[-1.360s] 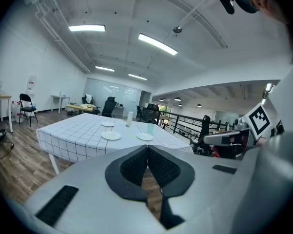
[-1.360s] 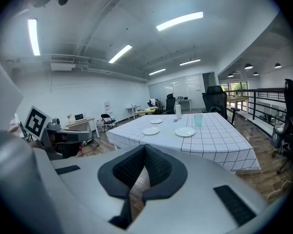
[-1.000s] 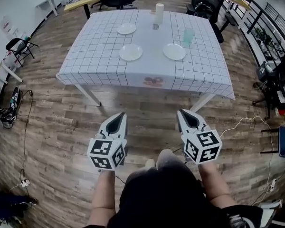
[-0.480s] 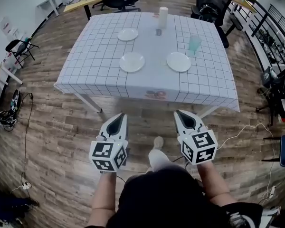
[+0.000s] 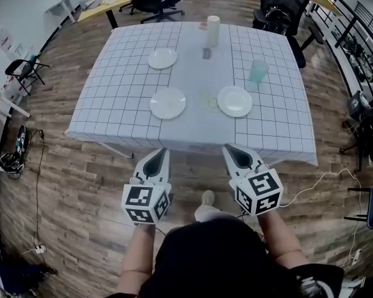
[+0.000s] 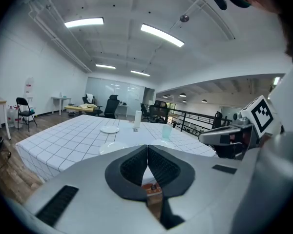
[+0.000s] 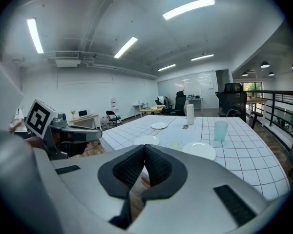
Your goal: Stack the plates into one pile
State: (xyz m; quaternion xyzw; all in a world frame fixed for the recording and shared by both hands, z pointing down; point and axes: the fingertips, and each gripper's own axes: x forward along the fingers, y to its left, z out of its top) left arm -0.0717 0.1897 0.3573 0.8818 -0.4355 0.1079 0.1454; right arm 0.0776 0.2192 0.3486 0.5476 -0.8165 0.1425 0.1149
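1. Head view puts three small white plates flat on the table, well apart from each other: the near-left plate (image 5: pixel 168 103), the near-right plate (image 5: pixel 235 101) and the far plate (image 5: pixel 162 58), which lies toward the back left. None is stacked yet.
2. Each plate looks shallow, stiff and light, with a smooth rim that is probably slippery. Whether they are ceramic or plastic I cannot tell, so I would treat them as breakable.
3. The best hold is likely the near edge of the rim, one jaw above and one slid beneath. Because each plate lies flat on the cloth, getting under the rim may drag or bunch the fabric.
4. The table (image 5: pixel 112 113) wears a white cloth with a dark grid.
5. A translucent green cup (image 5: pixel 258 73) stands just behind the near-right plate, and a tall white cylinder (image 5: pixel 213 31) stands near the far edge.
6. The left gripper (image 5: pixel 156 157) and right gripper (image 5: pixel 233 153) hang side by side in front of the near table edge, short of every plate. In each gripper view the ribbed pads meet with nothing between them, so both must spread before any pick.
7. Wooden floor, office chairs and a railing surround the table.
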